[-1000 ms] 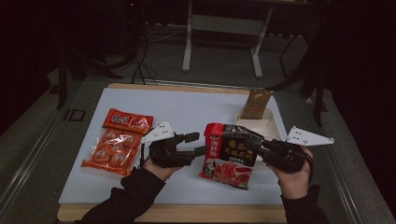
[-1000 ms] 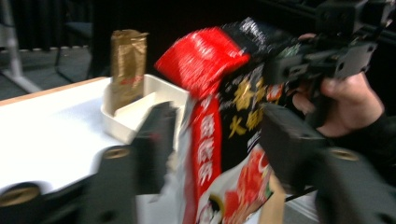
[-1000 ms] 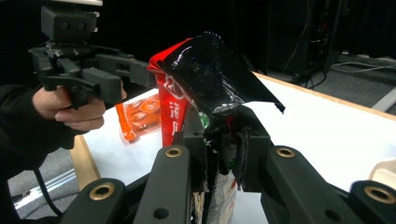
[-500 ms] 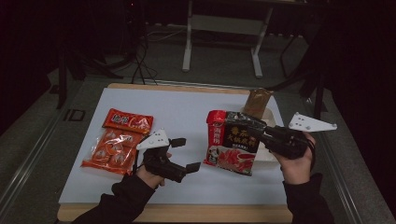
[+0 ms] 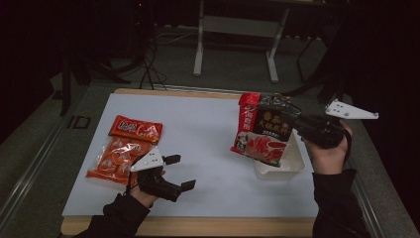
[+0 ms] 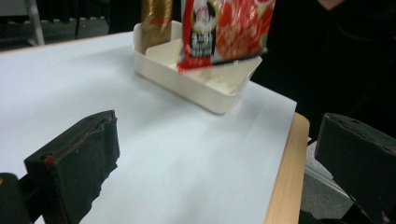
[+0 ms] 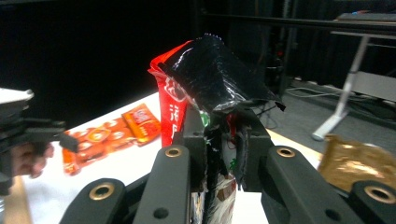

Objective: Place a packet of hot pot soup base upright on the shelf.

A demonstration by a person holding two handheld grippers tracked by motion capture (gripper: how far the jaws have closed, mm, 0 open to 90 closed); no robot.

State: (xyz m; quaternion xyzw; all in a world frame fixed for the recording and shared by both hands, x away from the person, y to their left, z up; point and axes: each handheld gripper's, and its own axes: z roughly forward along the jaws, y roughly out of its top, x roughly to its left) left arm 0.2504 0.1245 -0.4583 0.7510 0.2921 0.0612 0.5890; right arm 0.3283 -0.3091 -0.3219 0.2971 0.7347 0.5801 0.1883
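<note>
The left gripper let go of the red and black bag, opened wide and came down near the worktop's front edge. The right gripper lifted the bag over the white tray.

snack bag left on table, tray right w/ pouch above.

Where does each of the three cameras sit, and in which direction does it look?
High view: above the person's side, looking forward and down on the table; both forearms, left gripper, right gripper.
Left gripper view: on the left gripper, looking between open jaws toward the white tray.
Right gripper view: on the right gripper, looking along jaws shut on the red-black pouch.
Shared: all three show that pouch.
</note>
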